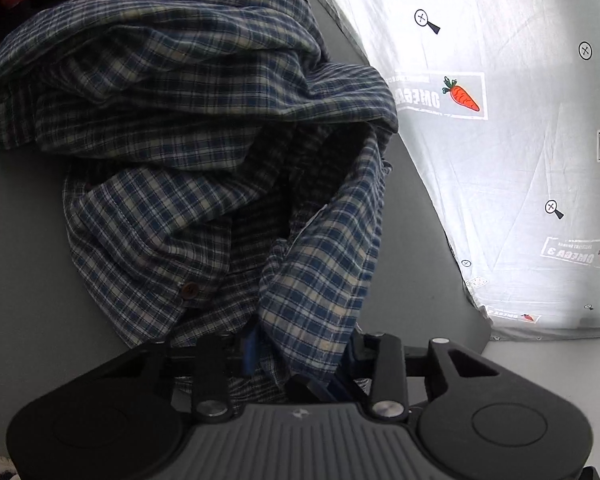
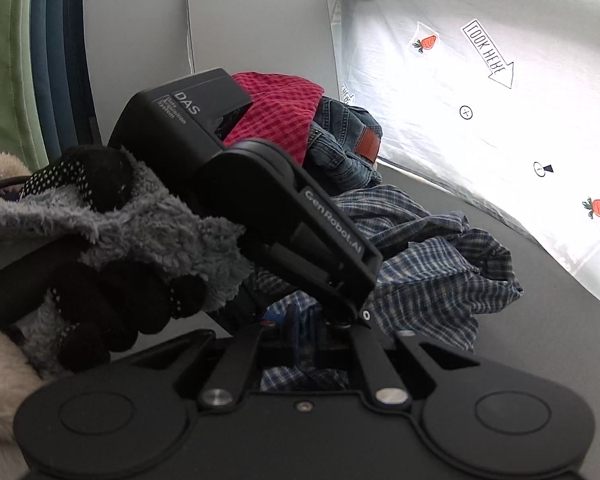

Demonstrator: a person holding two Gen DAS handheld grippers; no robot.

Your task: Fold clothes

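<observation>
Black left gripper (image 1: 300, 356) closed on crumpled blue plaid cotton shirt (image 1: 188, 128), grey tabletop (image 1: 24, 272) beneath, carrot-printed white sheet (image 1: 500, 128) at right, right gripper (image 2: 300, 328) fingers hidden, state unclear.

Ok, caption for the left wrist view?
Left gripper shut on crumpled blue plaid shirt beside carrot-print sheet.

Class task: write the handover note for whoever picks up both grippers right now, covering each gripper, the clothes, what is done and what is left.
Left gripper: shut on the plaid shirt, a bunch of cloth between its fingers.
Right gripper: at the same shirt, close beside the left one; its grip is hidden.
Shirt lies crumpled on the grey surface. Red checked garment and jeans are piled behind.
Done: no fold yet.
Left: spread and fold the shirt, then the pile.
</observation>
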